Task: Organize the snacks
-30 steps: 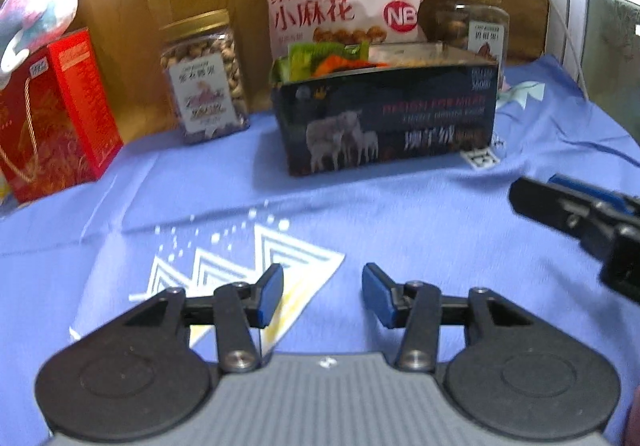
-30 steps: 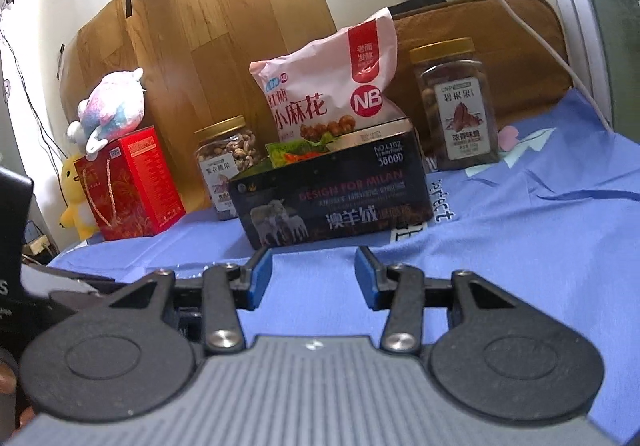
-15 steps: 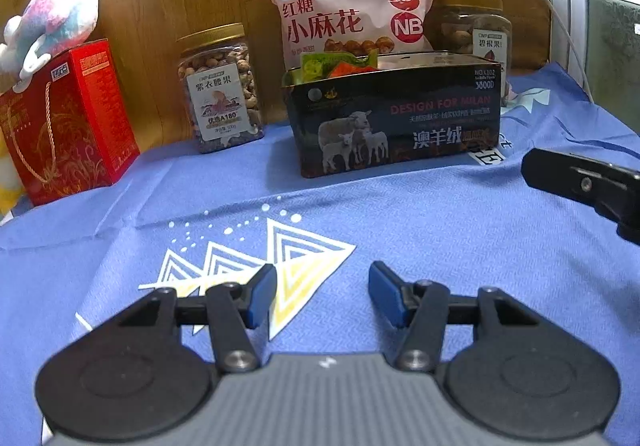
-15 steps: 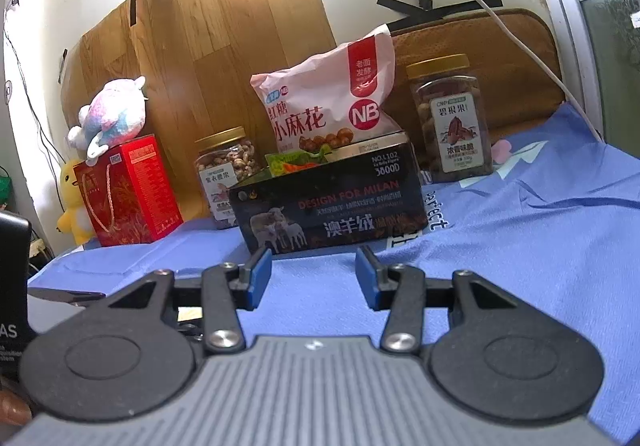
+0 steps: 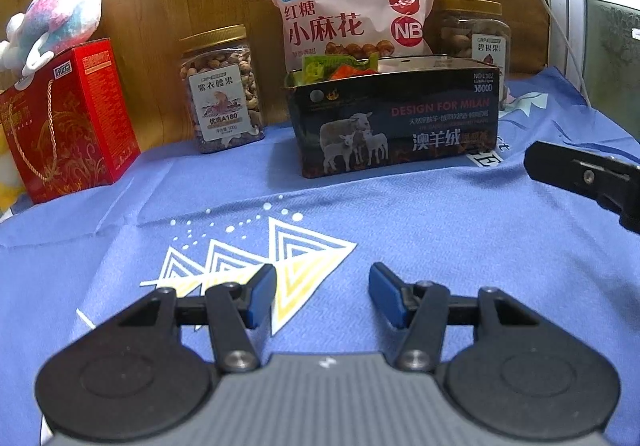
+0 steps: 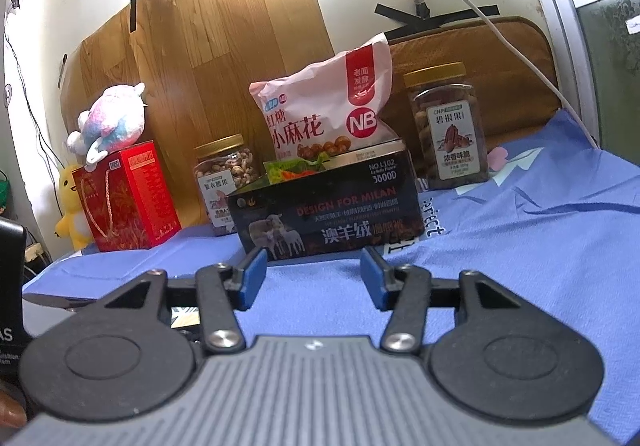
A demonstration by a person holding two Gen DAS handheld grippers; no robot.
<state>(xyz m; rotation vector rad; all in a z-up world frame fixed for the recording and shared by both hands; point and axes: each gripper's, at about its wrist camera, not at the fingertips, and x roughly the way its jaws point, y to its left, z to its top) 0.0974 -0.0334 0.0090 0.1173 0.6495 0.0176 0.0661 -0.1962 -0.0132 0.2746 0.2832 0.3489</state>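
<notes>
A black open box [image 5: 396,121] with sheep on its side stands at the back of the blue cloth, with green and orange snack packets [image 5: 338,66] inside. It also shows in the right wrist view [image 6: 328,211]. A pink snack bag [image 5: 348,11] leans behind it. A cashew jar [image 5: 222,89] stands to its left and a pecan jar [image 6: 450,127] to its right. My left gripper [image 5: 322,294] is open and empty, low over the cloth, well short of the box. My right gripper [image 6: 312,274] is open and empty, also short of the box.
A red gift box [image 5: 64,117] with a plush toy [image 5: 56,13] on top stands at the back left. A yellow plush duck [image 6: 74,205] sits beside it. The blue cloth [image 5: 400,226] covers the table. The right gripper's side [image 5: 584,173] shows at the left wrist view's right edge. A wooden board [image 6: 208,65] and cables [image 6: 472,1] are behind.
Both grippers have tilted up and drawn back a little, so the box and jars sit lower in view. Both stay open and empty.
</notes>
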